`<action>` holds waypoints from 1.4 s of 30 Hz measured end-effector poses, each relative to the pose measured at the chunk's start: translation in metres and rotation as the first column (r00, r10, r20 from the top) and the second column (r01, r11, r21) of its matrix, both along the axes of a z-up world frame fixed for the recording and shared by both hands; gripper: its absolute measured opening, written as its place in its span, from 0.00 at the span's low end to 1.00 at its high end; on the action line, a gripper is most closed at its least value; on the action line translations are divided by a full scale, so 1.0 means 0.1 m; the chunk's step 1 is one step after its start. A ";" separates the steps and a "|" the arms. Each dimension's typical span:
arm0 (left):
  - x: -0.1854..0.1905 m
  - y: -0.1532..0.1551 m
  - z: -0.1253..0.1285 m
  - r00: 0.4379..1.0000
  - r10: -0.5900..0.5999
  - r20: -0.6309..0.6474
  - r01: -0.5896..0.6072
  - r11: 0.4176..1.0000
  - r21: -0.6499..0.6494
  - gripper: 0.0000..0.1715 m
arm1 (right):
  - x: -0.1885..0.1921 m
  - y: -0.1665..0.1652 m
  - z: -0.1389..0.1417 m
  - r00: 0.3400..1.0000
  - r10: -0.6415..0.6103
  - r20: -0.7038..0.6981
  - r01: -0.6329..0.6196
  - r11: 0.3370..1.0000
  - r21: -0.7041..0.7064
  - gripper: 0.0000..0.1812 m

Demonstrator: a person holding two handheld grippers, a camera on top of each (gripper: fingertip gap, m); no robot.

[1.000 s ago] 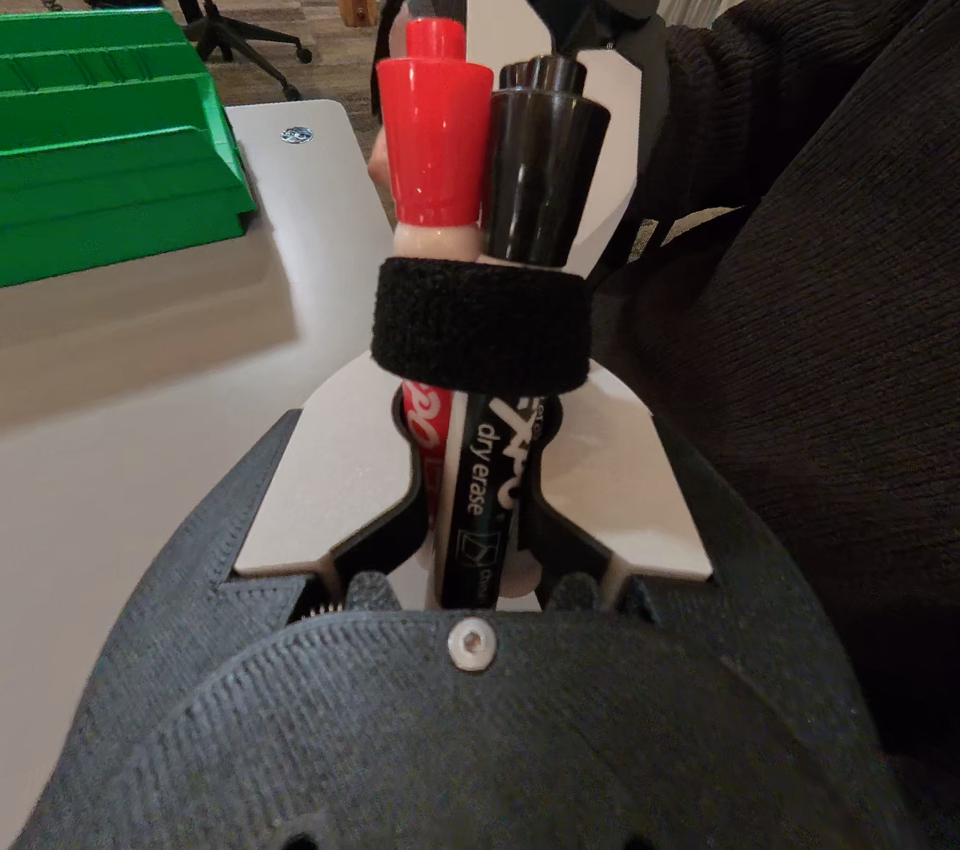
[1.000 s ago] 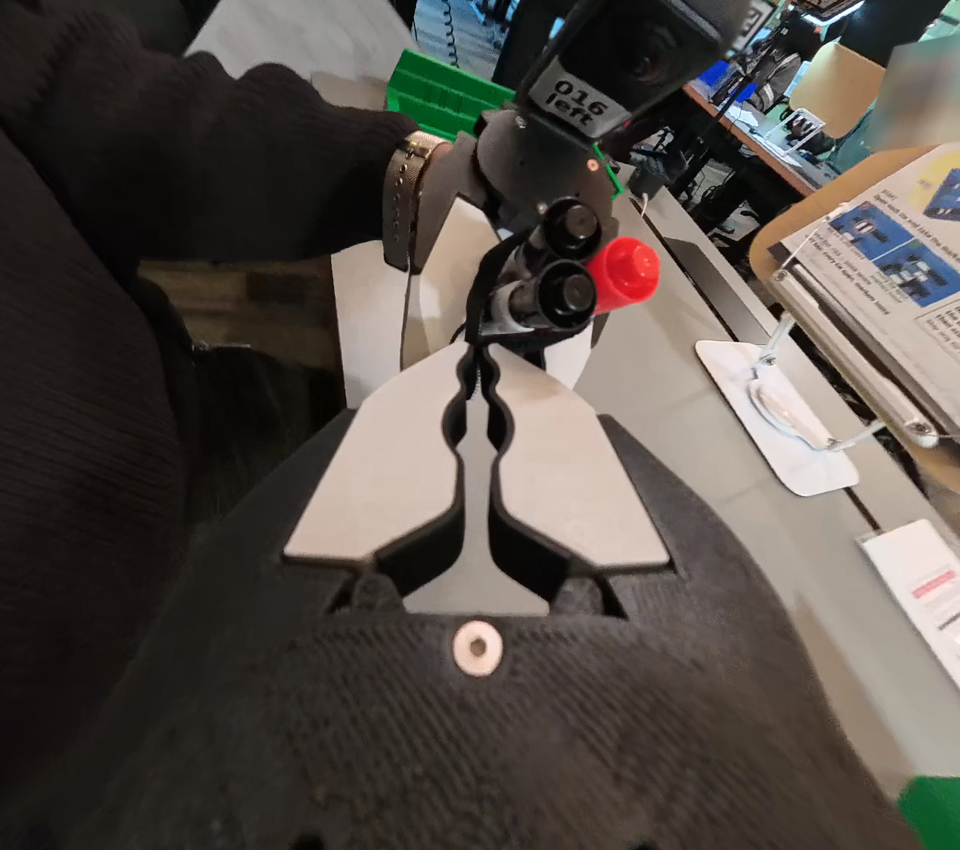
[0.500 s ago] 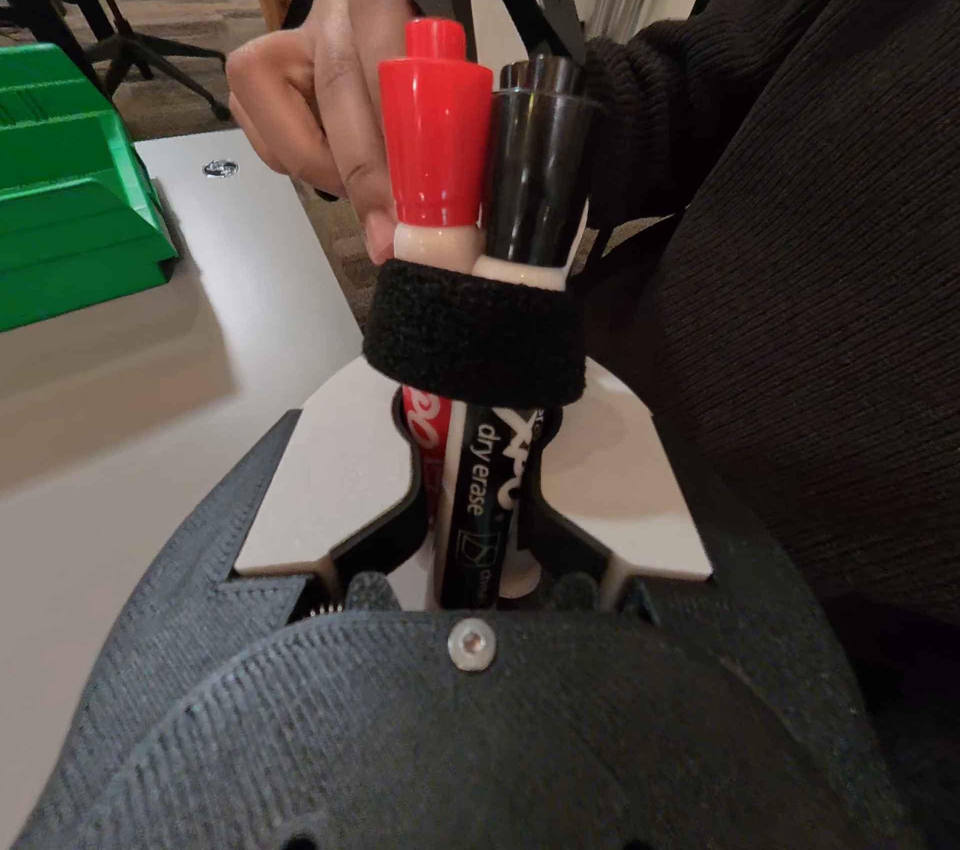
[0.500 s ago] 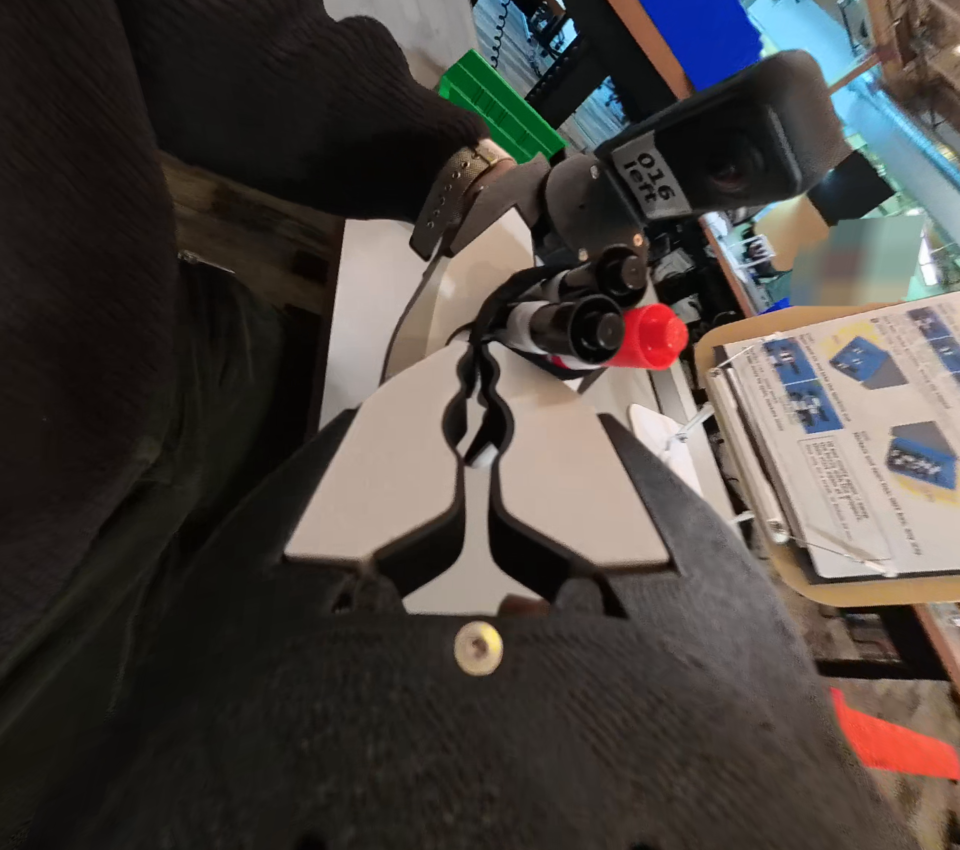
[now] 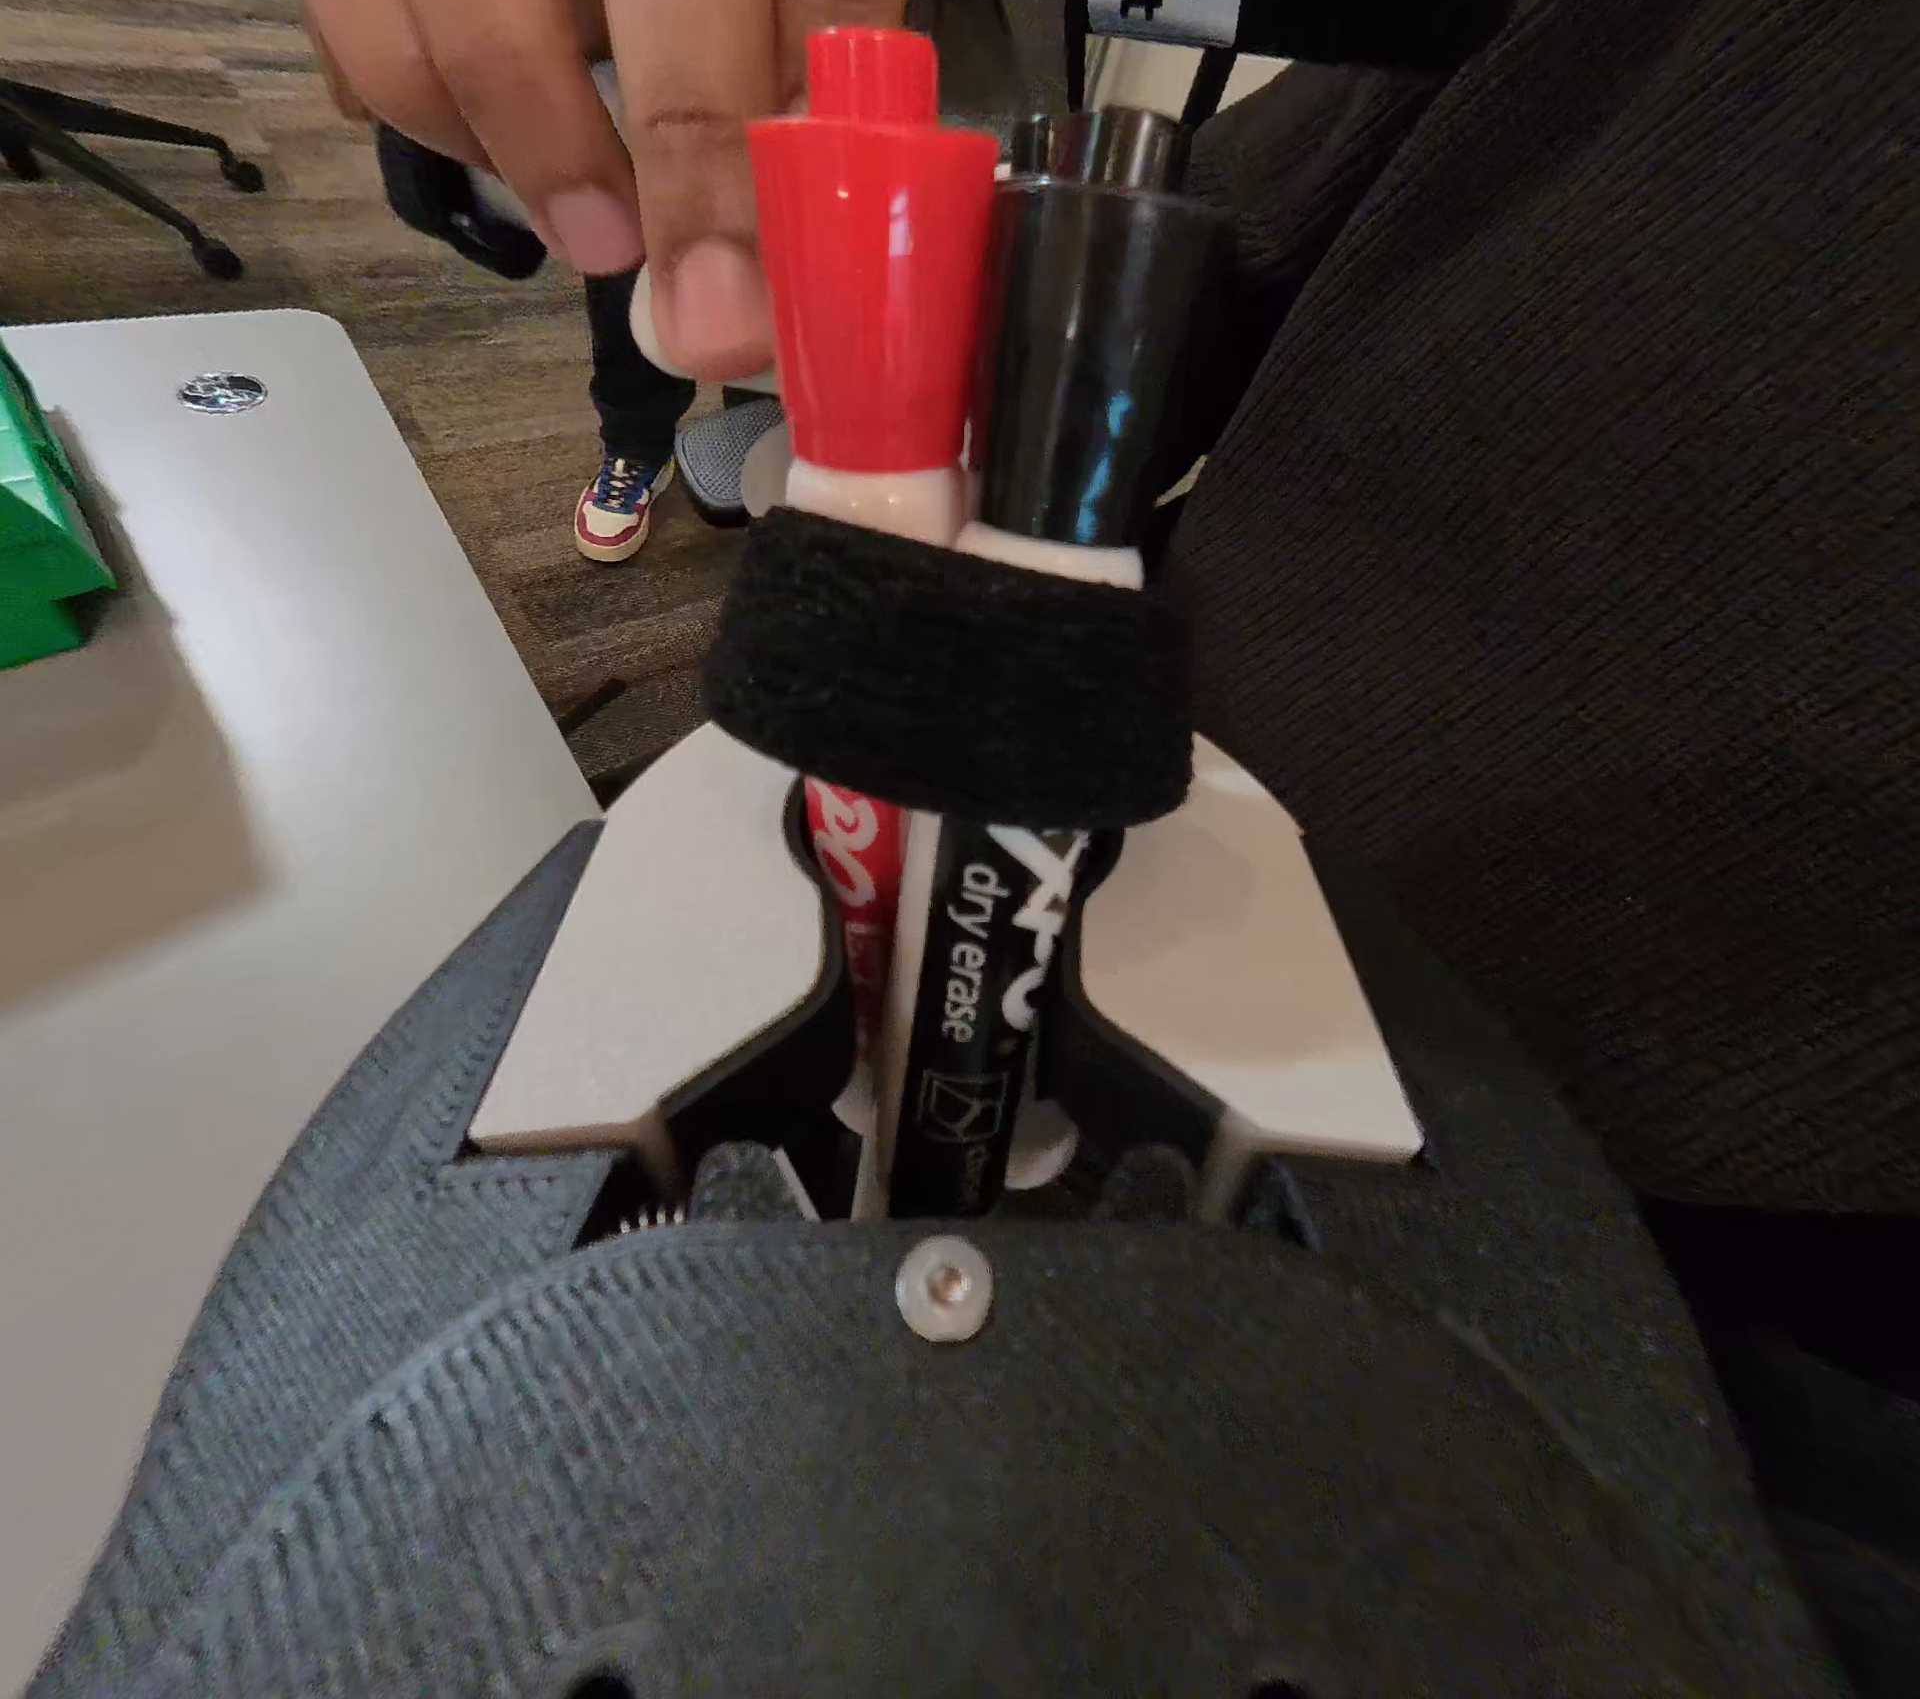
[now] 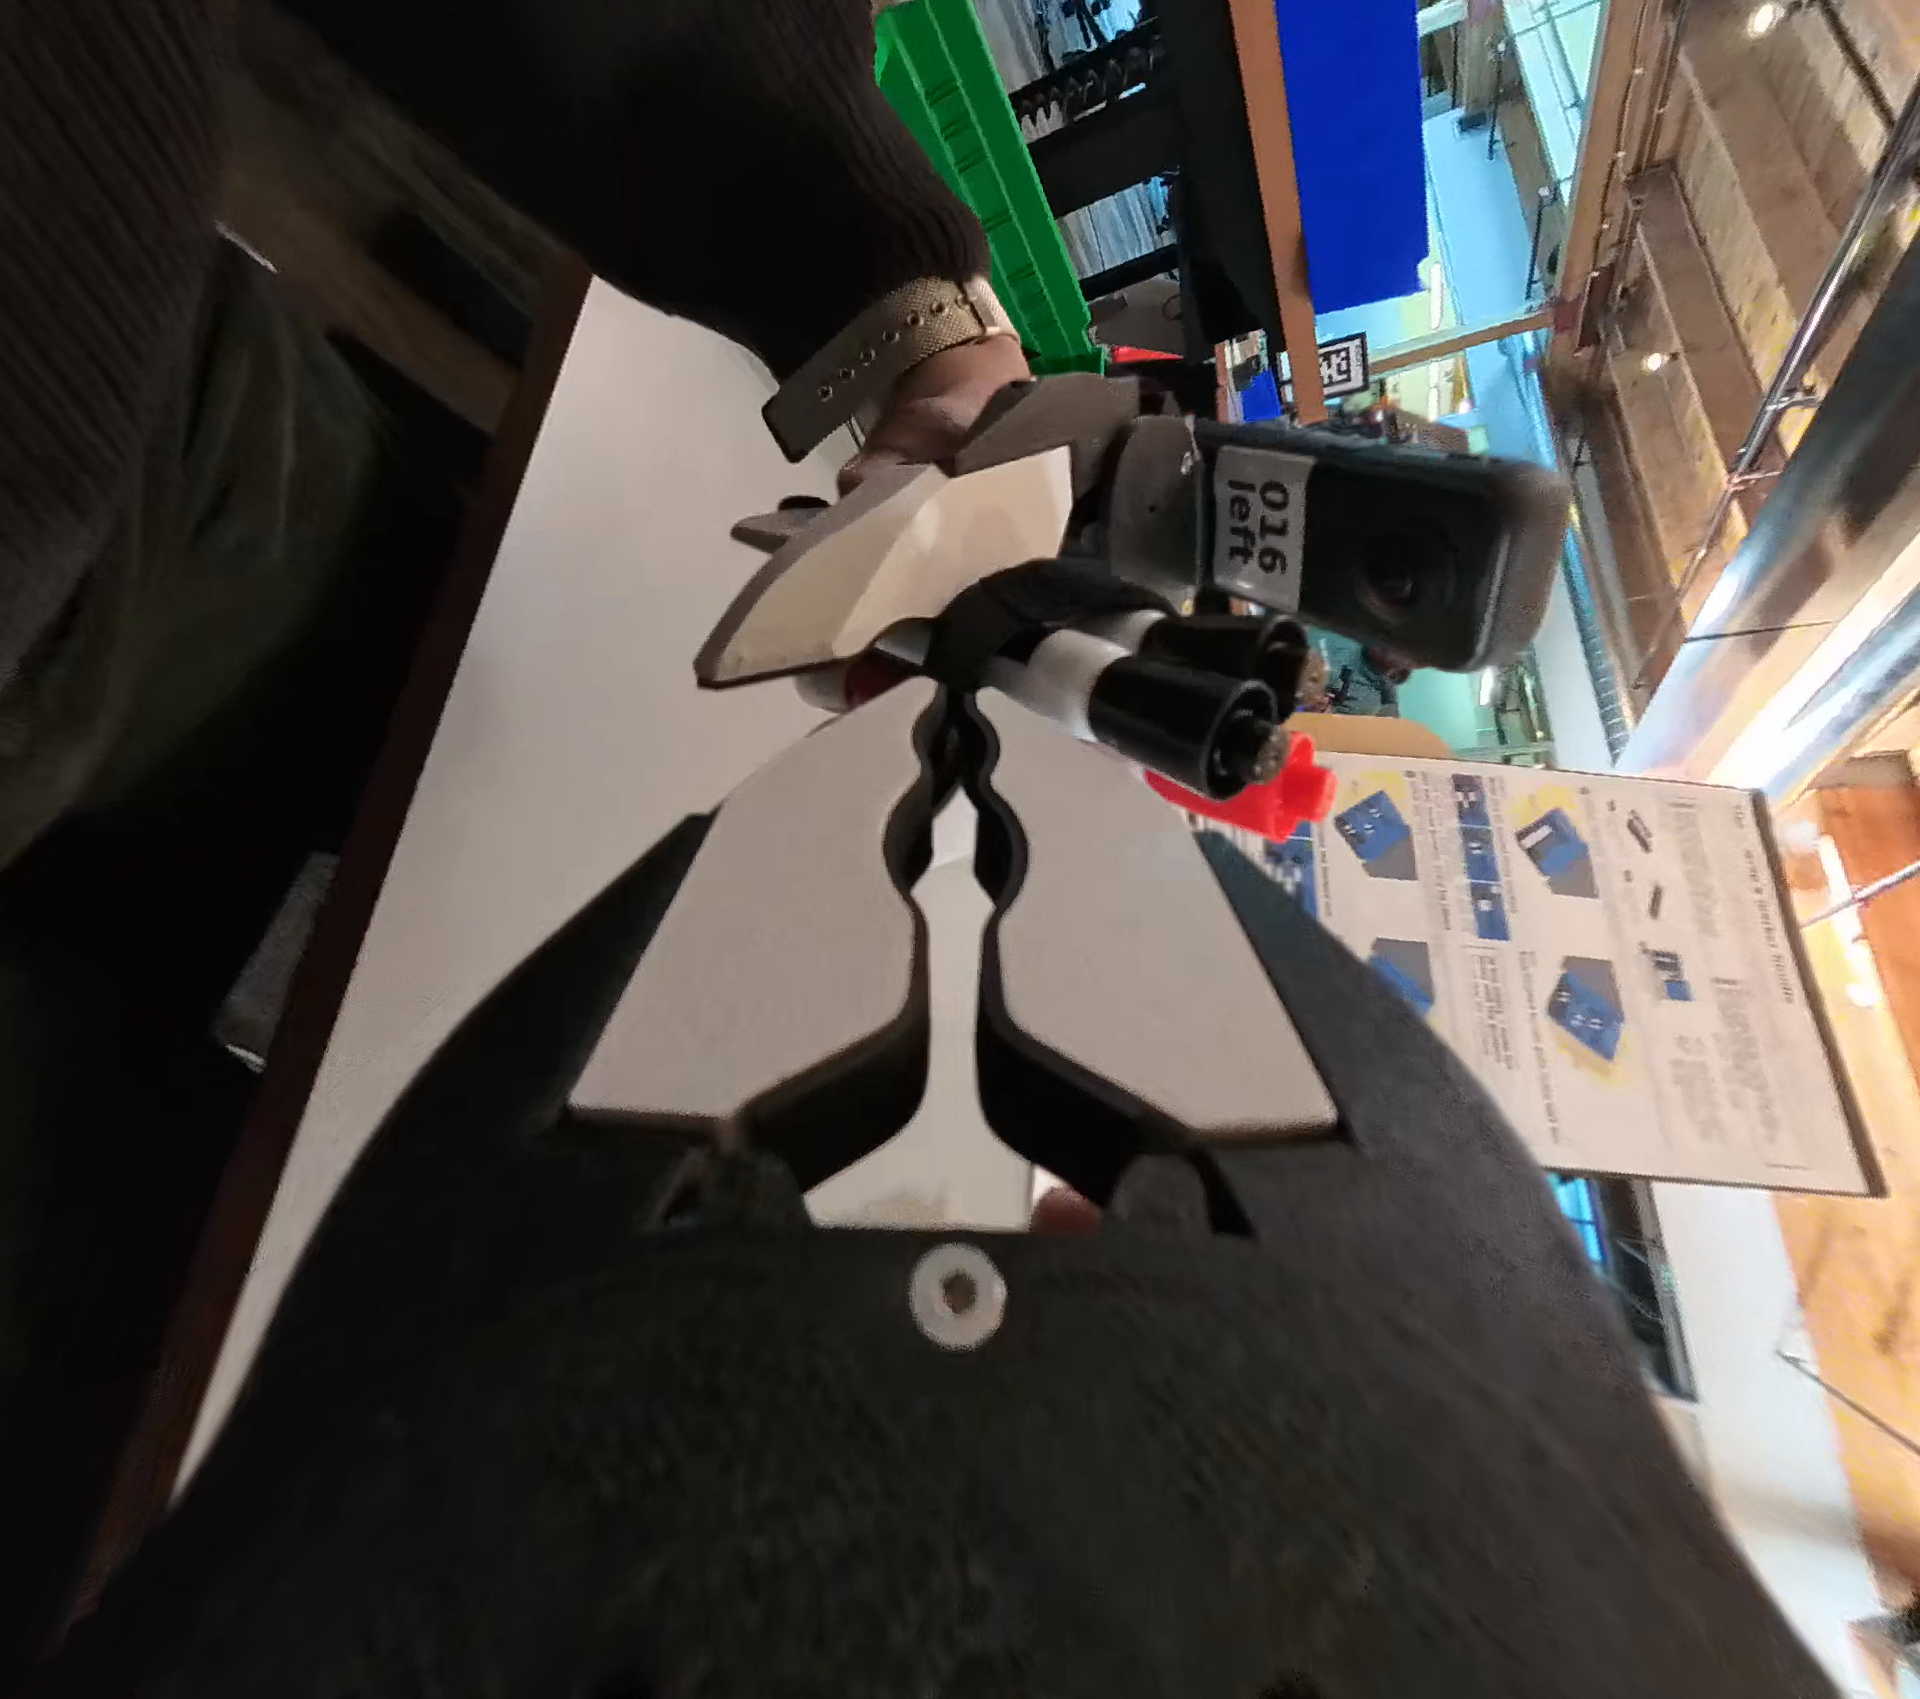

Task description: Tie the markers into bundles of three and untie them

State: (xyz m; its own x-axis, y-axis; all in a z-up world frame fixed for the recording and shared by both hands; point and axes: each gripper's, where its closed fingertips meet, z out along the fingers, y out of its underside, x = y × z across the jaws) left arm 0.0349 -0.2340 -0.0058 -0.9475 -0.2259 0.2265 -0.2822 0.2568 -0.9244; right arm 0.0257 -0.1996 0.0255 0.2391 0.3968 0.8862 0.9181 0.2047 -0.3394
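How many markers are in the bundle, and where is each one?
3. The red-capped marker is on the bundle's left in the left wrist view, one black-capped marker beside it; the right wrist view shows a second black cap behind.

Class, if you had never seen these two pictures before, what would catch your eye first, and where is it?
First, the marker bundle, one red cap beside black ones, standing upright between the left gripper fingers. A black strap wraps the barrels just below the caps. In the right wrist view, the right gripper pinches the strap's loose end.
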 end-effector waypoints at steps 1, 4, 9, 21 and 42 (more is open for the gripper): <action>0.00 0.01 0.00 1.000 0.004 -0.007 -0.004 1.000 -0.006 0.25 | 0.01 0.01 0.00 1.000 0.000 0.013 0.000 1.000 0.004 0.01; 0.03 0.05 -0.01 0.999 0.023 -0.038 -0.024 1.000 -0.017 0.25 | 0.03 0.05 -0.01 0.998 0.007 0.065 -0.009 1.000 0.030 0.01; 0.07 0.10 0.00 0.999 0.031 -0.045 -0.034 0.997 -0.065 0.25 | 0.11 0.11 -0.02 0.998 -0.011 0.069 0.006 0.998 0.064 0.02; 0.07 0.10 0.02 0.999 0.032 -0.032 -0.035 0.995 -0.090 0.25 | 0.16 0.19 0.03 0.998 -0.048 -0.037 0.052 0.994 0.099 0.07; 0.05 0.07 0.09 1.000 0.013 -0.013 -0.015 0.992 -0.122 0.26 | 0.13 0.20 0.08 0.967 0.049 -0.250 -0.020 0.993 0.117 0.04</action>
State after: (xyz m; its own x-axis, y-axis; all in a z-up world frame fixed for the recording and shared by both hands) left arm 0.0398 -0.2268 0.0034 -0.9413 -0.2090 0.2651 -0.2968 0.1378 -0.9450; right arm 0.0384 -0.1800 0.0339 0.4484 0.3099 0.8384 0.7974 0.2851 -0.5319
